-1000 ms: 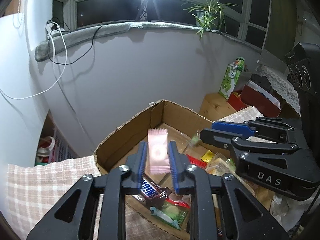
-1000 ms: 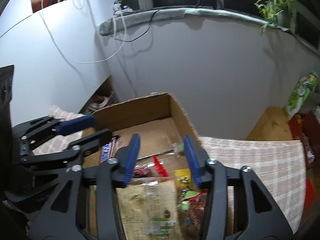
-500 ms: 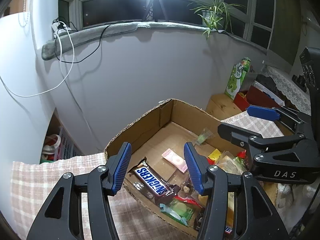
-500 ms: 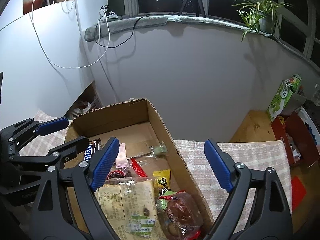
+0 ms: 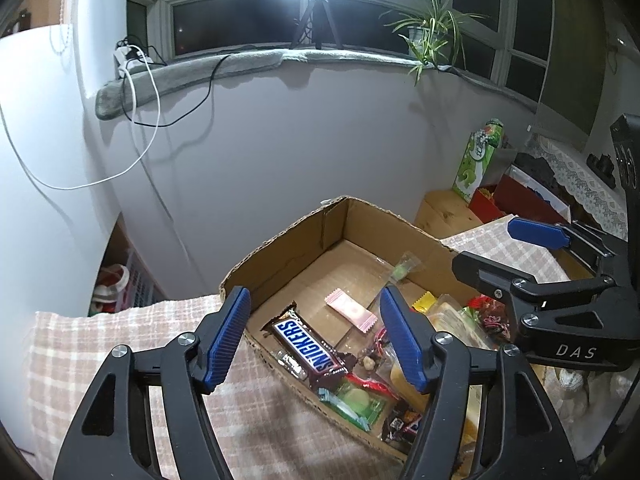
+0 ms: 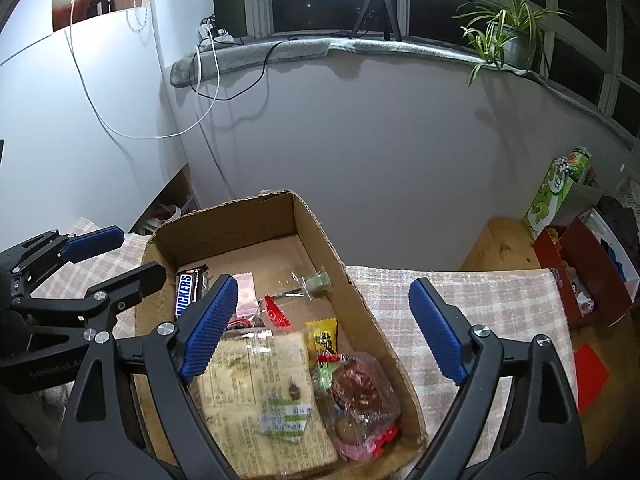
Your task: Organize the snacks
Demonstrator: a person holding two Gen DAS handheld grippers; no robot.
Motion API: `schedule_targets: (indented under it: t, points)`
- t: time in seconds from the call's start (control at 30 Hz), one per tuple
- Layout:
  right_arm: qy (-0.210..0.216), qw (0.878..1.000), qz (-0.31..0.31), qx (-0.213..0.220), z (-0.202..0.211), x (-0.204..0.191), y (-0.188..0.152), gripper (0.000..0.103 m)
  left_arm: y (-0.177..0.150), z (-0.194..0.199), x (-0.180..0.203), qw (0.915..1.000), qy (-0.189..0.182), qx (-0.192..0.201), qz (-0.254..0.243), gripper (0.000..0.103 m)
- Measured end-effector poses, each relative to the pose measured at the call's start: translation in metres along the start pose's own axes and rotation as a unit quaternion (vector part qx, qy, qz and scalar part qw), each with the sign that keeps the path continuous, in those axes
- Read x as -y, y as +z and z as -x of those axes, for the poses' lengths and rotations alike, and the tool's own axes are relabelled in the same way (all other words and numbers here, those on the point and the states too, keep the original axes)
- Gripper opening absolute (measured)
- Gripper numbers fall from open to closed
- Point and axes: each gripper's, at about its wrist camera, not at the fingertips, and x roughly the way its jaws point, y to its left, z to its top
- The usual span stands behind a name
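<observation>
An open cardboard box [image 5: 288, 252] [image 6: 320, 240] sits on a checked cloth and holds several snacks. A pink sachet [image 5: 351, 310] [image 6: 245, 294] lies flat on the box floor beside a Snickers bar [image 5: 307, 345] [image 6: 185, 294]. A large clear-wrapped cracker pack [image 6: 264, 392] and a red-brown bagged snack [image 6: 360, 388] fill the near end. My left gripper [image 5: 314, 334] is open and empty above the box's near left edge. My right gripper [image 6: 324, 326] is open and empty above the box's right side; it also shows in the left wrist view [image 5: 532, 248].
The checked cloth [image 6: 460, 300] covers the table around the box. A grey wall stands right behind the box. A wooden stool [image 6: 504, 248], a green carton [image 6: 556, 192] and a red box [image 6: 580, 272] stand at the right. Shelves with clutter [image 5: 116, 288] lie low left.
My left gripper opened and let go of the pink sachet, which dropped onto the box floor. Both grippers opened wider and drew back and up from the box.
</observation>
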Motion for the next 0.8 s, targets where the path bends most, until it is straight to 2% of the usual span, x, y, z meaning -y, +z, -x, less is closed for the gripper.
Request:
schedule_targets:
  t: [0.27,0.37,0.57,0.8]
  points:
    - [-0.009,1.000,0.004,0.024,0.032,-0.009,-0.008,0.091,-0.006,0.026,0.002,0.9999,0.000,0.016,0.005,0.068]
    - [-0.011,0.999,0.005,0.039,0.046,-0.013,-0.011,0.100,-0.009,0.038,0.003,0.9996,-0.001,0.025,0.009,0.068]
    - [-0.013,0.997,0.003,0.070,0.080,-0.025,-0.021,0.101,-0.020,0.066,0.003,0.9989,0.000,0.045,0.016,0.068]
    - [-0.034,0.994,0.008,0.103,0.117,-0.042,-0.041,0.103,-0.039,0.100,0.004,0.9973,0.002,0.069,0.027,0.069]
